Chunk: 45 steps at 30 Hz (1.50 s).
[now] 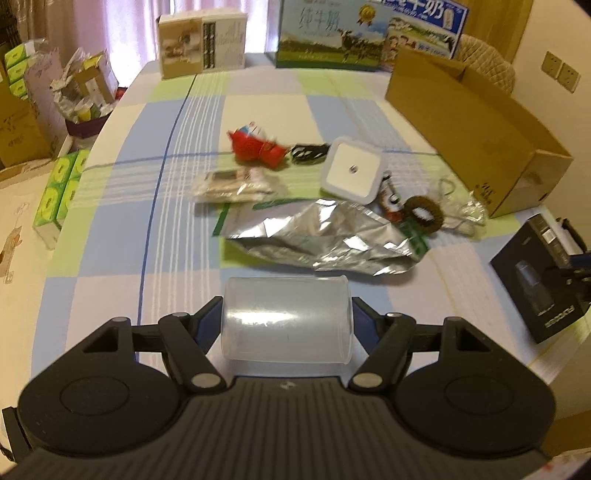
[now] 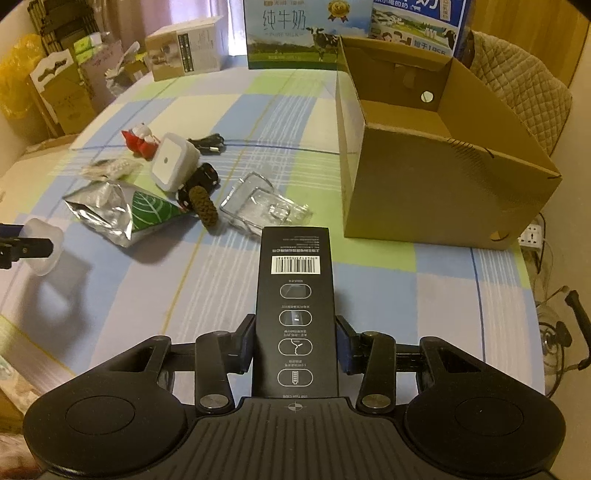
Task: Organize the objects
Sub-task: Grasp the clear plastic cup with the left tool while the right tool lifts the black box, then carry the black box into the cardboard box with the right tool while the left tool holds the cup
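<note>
While the right gripper (image 2: 295, 347) clamps the black box (image 2: 297, 306), swing it over the cardboard box (image 2: 436, 184) at upper right (left gripper (image 1: 286, 325) grips a clear cup (image 1: 286, 319)).

**What I can read from here**

At the top of my right view, the green milk carton (image 2: 295, 33) reads "纯牛奶" with "PURE MILK" under it. The blue carton (image 2: 417, 22) beside it shows "1955". The black box (image 2: 297, 314) between my fingers carries a barcode and small print too fine to read; in my left view, its lettering is blurred.
</note>
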Each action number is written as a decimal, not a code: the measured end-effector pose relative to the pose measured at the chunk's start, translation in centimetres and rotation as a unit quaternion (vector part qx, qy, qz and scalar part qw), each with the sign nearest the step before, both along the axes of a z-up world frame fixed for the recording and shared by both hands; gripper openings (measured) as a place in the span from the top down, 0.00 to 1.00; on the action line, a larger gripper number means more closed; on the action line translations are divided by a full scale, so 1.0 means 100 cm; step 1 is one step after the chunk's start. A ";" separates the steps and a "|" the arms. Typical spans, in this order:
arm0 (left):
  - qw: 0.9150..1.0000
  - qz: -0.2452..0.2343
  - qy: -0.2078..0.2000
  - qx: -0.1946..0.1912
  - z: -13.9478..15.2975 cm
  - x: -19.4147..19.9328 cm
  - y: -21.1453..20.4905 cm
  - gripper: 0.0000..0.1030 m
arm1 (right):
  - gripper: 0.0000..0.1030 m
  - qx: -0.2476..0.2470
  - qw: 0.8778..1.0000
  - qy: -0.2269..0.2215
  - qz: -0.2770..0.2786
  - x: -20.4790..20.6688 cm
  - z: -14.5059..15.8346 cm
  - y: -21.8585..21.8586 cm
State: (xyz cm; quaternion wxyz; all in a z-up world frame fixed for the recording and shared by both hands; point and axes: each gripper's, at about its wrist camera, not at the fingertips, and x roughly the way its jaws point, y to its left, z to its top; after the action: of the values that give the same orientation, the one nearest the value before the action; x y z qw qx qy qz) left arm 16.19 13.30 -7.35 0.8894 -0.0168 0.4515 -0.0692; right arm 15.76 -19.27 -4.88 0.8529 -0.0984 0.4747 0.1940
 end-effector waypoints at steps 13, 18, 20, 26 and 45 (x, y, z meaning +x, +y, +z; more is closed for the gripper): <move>0.998 -0.024 -0.050 -0.014 0.046 0.010 -0.061 0.33 | 0.61 0.090 0.994 -0.050 0.033 0.018 0.075 -0.026; 0.996 -0.039 -0.074 -0.014 0.065 0.034 -0.101 0.33 | 0.61 0.122 0.988 -0.086 0.034 0.043 0.110 -0.054; 0.995 -0.047 -0.084 -0.014 0.073 0.047 -0.120 0.33 | 0.61 0.132 0.986 -0.100 0.028 0.057 0.123 -0.070; 0.991 -0.077 -0.110 -0.016 0.092 0.093 -0.187 0.33 | 0.61 0.134 0.982 -0.134 0.006 0.108 0.147 -0.108; 0.988 -0.130 -0.086 0.007 0.082 0.188 -0.313 0.33 | 0.61 0.057 0.997 -0.056 -0.018 0.233 0.077 -0.138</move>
State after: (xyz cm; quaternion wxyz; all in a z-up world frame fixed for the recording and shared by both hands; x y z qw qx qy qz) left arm 35.01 -18.03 0.89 0.9085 0.0542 0.3718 -0.1828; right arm 39.08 -33.02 2.84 0.8857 -0.0518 0.4162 0.1991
